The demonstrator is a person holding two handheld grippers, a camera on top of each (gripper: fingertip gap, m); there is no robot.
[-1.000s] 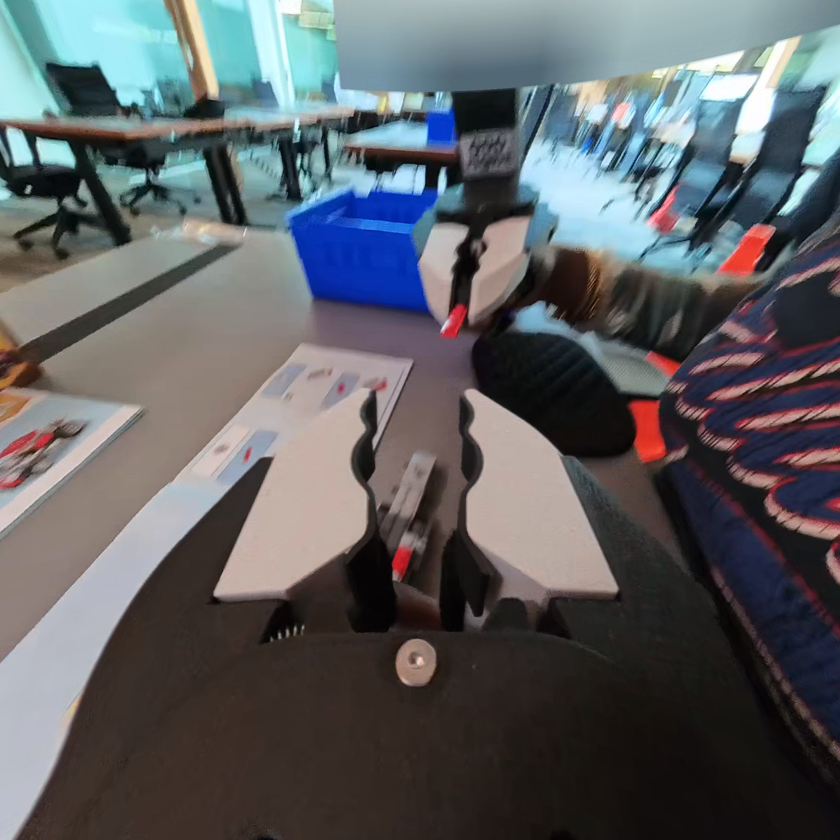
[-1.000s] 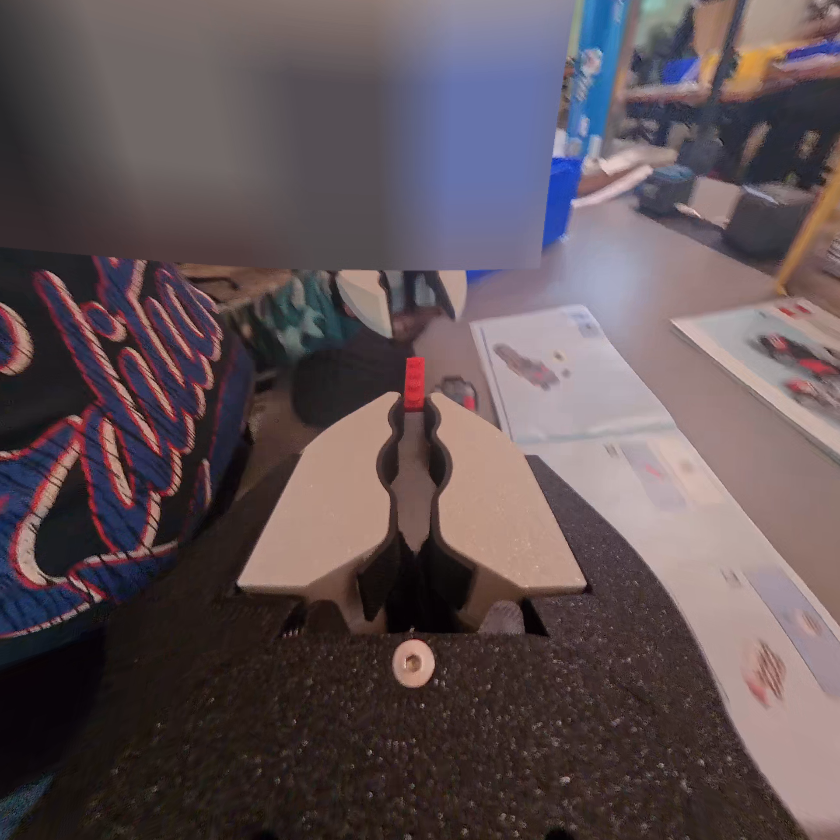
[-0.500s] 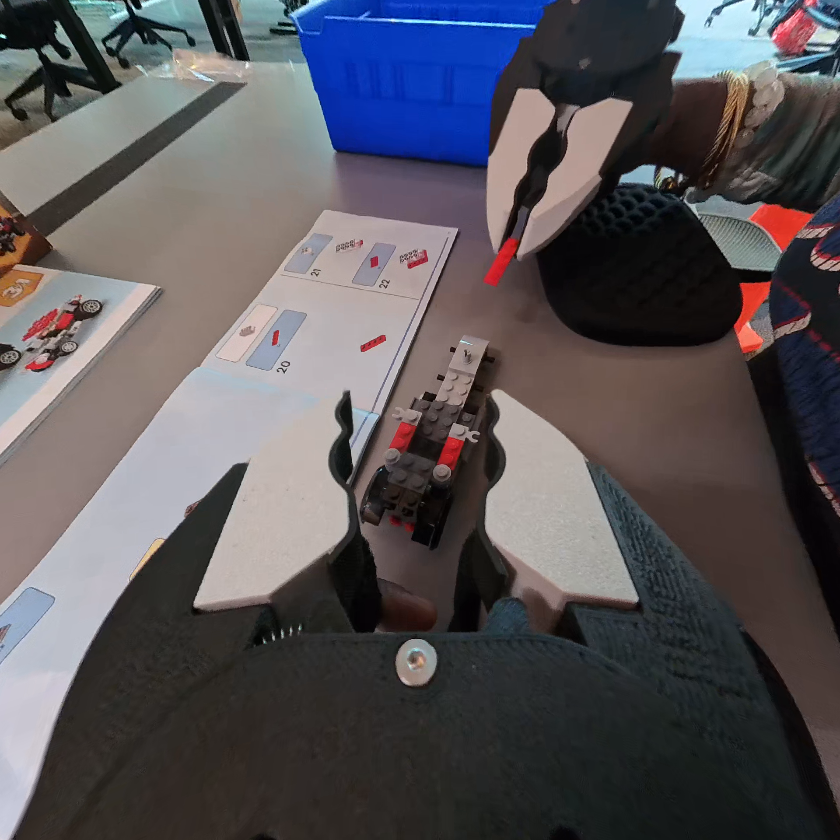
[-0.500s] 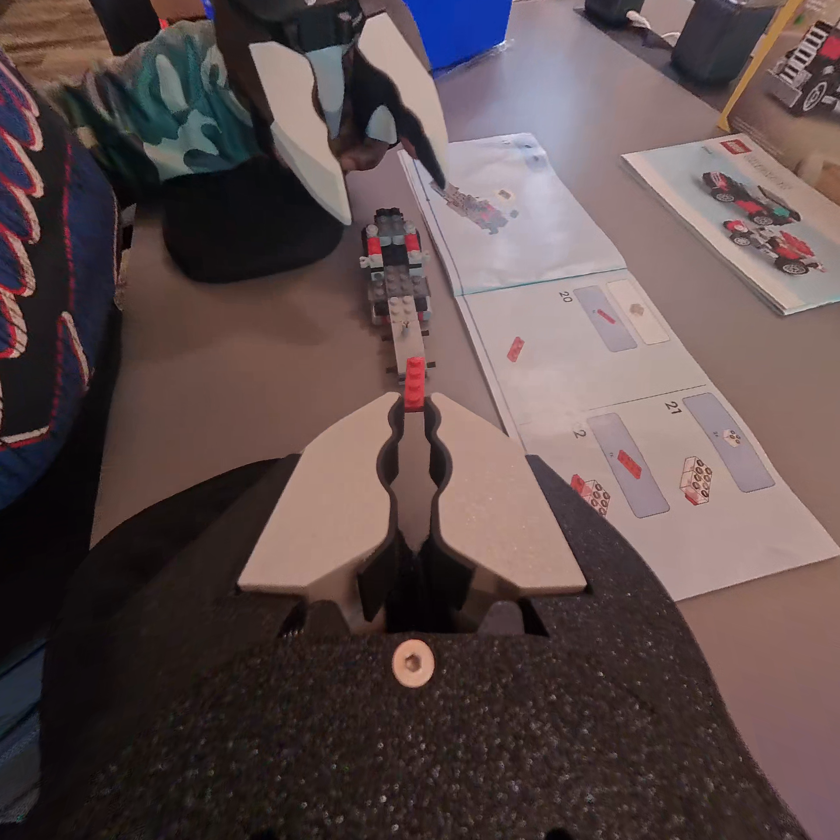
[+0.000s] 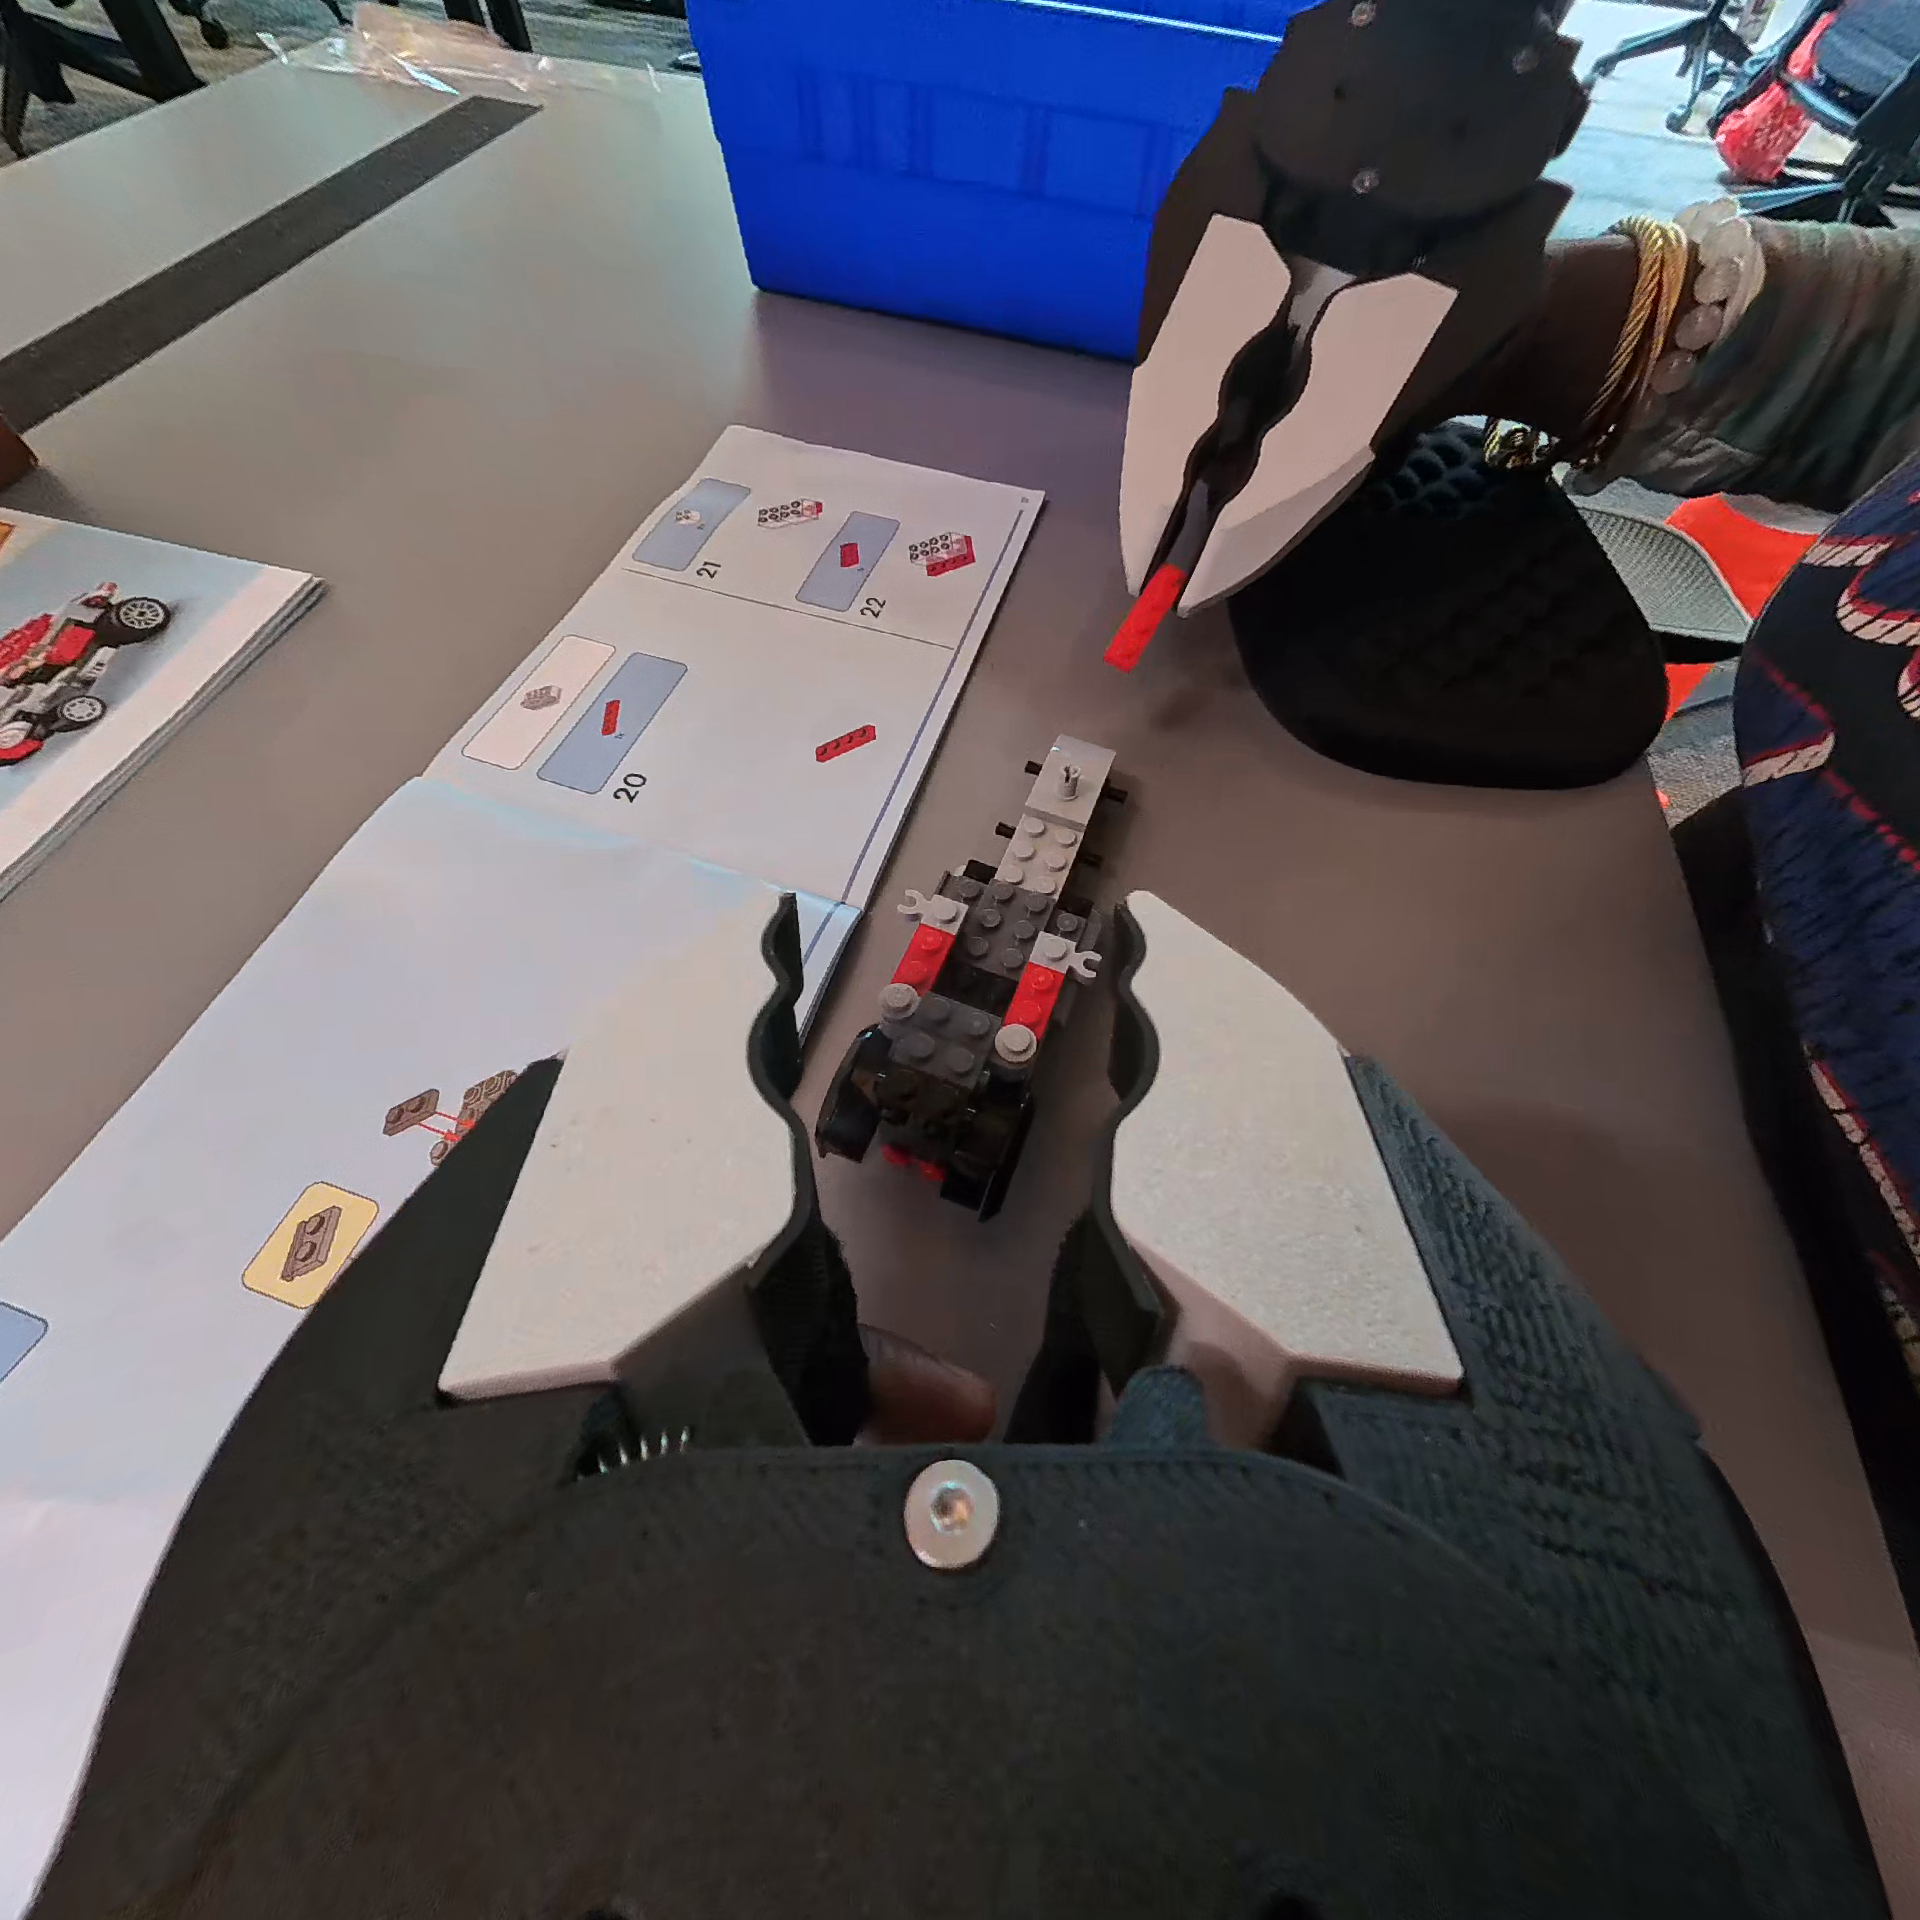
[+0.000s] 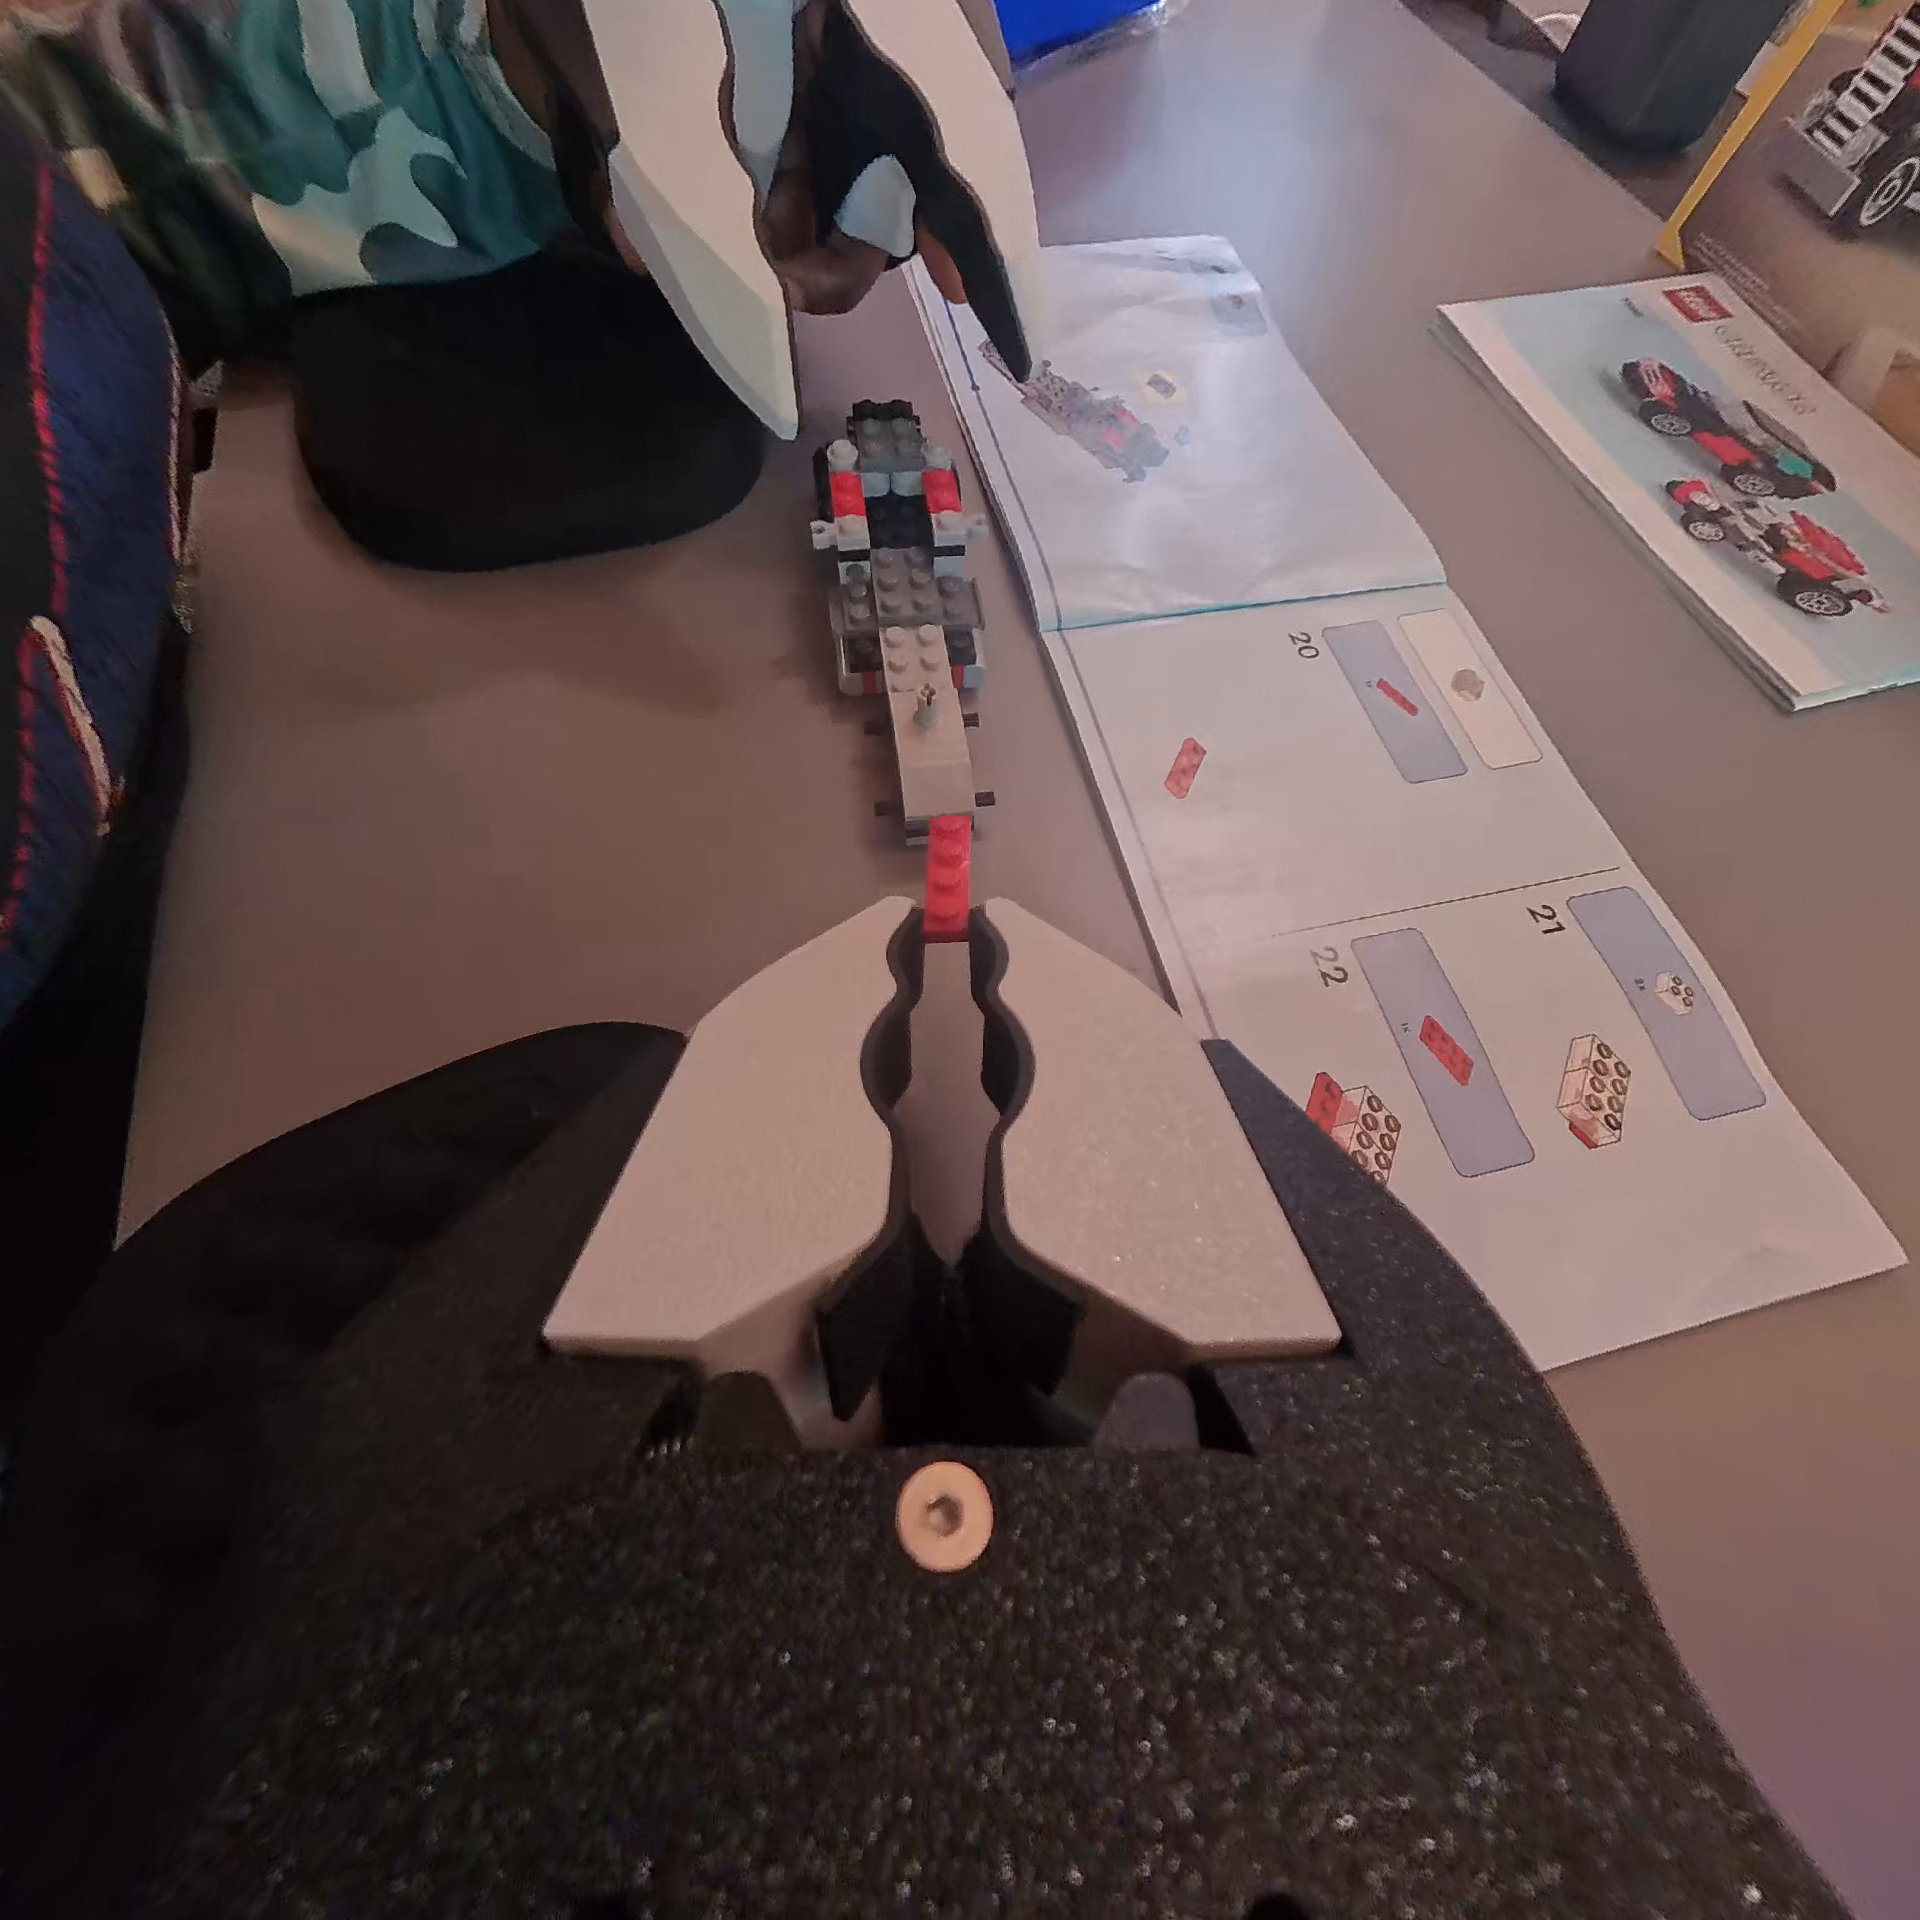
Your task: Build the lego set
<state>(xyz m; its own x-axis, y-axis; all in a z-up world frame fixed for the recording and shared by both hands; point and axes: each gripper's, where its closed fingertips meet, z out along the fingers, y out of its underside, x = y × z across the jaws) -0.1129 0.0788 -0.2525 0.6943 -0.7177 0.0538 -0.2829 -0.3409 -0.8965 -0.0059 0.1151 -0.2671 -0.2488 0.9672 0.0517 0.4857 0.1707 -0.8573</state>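
Note:
A partly built grey, black and red lego car [image 5: 987, 997] lies on the grey table [image 5: 1403, 1039]. My left gripper [image 5: 961, 914] is open, low over the table, one finger on each side of the car's rear half without gripping it. My right gripper [image 6: 949, 920] is shut on a thin red plate [image 6: 951, 868] that sticks out past its tips, just short of the car's [image 6: 904, 582] light grey front end. In the left wrist view the right gripper [image 5: 1174, 592] hangs above the car's front with the red plate [image 5: 1143, 629]. The right wrist view shows the left gripper [image 6: 902, 390] open.
An open instruction booklet [image 5: 727, 727] lies left of the car. A second booklet [image 5: 104, 665] lies farther left. A blue bin [image 5: 935, 156] stands at the back. A black rounded object [image 5: 1455, 644] sits by the table edge. A box [image 6: 1849, 135] stands beyond the booklets. My hands' fingertips stand some 12 centimetres from each other.
Both grippers have come down toward the table. The left jaws now stand wider apart around the car's rear. The right gripper has brought the red plate close to the car's front end.

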